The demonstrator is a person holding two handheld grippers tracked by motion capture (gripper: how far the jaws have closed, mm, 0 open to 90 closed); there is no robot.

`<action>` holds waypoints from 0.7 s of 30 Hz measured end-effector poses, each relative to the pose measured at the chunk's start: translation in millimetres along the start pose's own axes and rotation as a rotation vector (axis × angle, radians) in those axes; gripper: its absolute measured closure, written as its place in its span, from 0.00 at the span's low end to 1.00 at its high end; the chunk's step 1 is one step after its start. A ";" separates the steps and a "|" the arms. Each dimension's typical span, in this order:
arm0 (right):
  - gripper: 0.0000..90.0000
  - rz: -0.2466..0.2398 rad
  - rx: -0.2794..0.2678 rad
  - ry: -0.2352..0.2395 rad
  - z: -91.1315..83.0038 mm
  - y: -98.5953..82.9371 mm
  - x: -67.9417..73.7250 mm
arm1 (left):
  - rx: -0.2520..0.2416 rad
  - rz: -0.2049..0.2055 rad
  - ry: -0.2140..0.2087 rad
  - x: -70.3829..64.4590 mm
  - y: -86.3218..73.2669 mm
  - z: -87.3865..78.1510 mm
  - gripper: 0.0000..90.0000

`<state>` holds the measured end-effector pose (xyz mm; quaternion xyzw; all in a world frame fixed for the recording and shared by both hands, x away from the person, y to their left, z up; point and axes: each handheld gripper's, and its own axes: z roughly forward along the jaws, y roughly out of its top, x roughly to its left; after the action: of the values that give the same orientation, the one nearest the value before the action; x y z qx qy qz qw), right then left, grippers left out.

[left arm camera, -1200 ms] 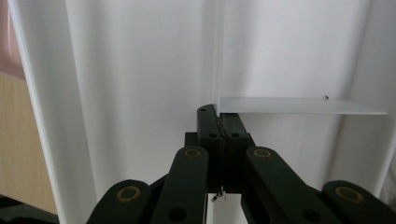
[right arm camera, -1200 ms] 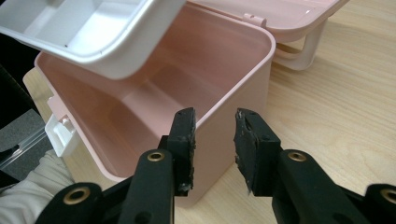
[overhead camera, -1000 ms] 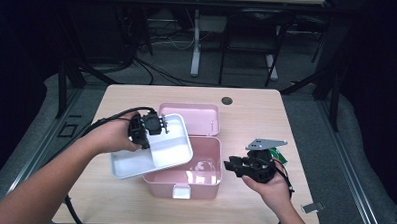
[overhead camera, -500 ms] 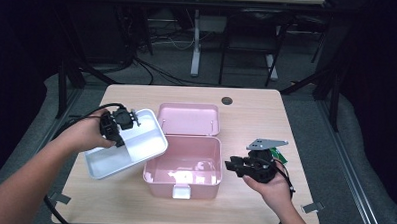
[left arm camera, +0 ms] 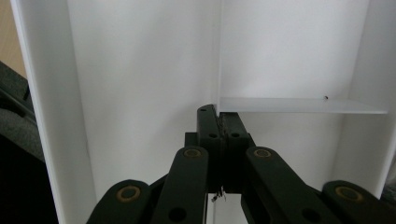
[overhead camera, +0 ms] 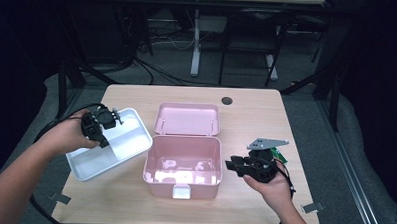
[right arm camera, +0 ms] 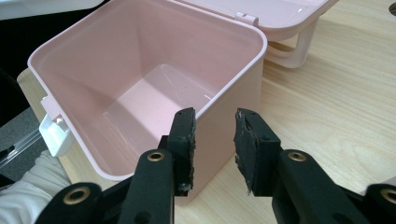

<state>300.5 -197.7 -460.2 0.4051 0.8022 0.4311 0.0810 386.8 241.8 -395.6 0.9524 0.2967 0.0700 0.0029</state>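
at table's near edge: right gripper (overhead camera: 233, 165) idle, jaws spread around the right wall of the pink box (overhead camera: 183, 161), not squeezing. further left: left gripper (overhead camera: 109, 120) pinched shut on the divider of the white tray (overhead camera: 130, 142), which sits at or just over the table (overhead camera: 246, 113), left of the box, long axis diagonal. probably set down next; left hand does it. behind the box: lid (overhead camera: 187, 118) flipped open.

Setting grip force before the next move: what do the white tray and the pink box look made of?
White tray: probably smooth, hard plastic; thin straight walls and a thin divider, clamped in the left gripper.
Pink box: looks like glossy moulded plastic; rounded corners and shine on its inner floor, with a white latch.
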 end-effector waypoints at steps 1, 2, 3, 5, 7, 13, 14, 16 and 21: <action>0.76 -0.002 -0.001 0.002 0.2 -0.2 -0.2 | 0.000 -0.008 0.004 1.3 -1.1 -0.2 0.99; 0.76 -0.001 -0.002 0.003 0.4 -0.4 -0.3 | 0.002 -0.016 0.004 2.1 -1.6 -0.3 0.99; 0.76 0.000 -0.002 0.004 0.5 -0.5 -0.4 | 0.004 -0.020 0.005 3.0 -2.1 -0.2 0.99; 0.76 0.000 -0.006 0.004 0.4 -0.5 -0.6 | 0.005 -0.026 0.007 4.3 -2.8 0.5 0.99; 0.76 -0.002 -0.007 0.004 -0.1 -0.5 -0.4 | 0.005 -0.037 0.007 5.6 -3.0 2.2 0.99; 0.75 -0.002 -0.008 0.003 -0.5 -1.2 -1.2 | 0.004 -0.059 -0.001 10.1 -3.7 9.9 0.99; 0.75 0.000 -0.012 -0.001 -0.3 -1.6 -1.2 | 0.010 -0.060 0.002 11.3 -4.0 11.6 0.99; 0.75 0.003 -0.012 -0.001 -0.3 -2.1 -1.7 | 0.013 -0.067 -0.005 13.0 -4.9 16.6 0.99; 0.75 0.005 -0.008 0.001 -0.3 -2.8 -2.3 | 0.016 -0.080 -0.020 14.3 -6.7 30.9 0.99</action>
<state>300.3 -200.4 -462.6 0.4063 0.7996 0.4347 0.0811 398.8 256.4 -424.7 0.9405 0.3349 0.0577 0.0011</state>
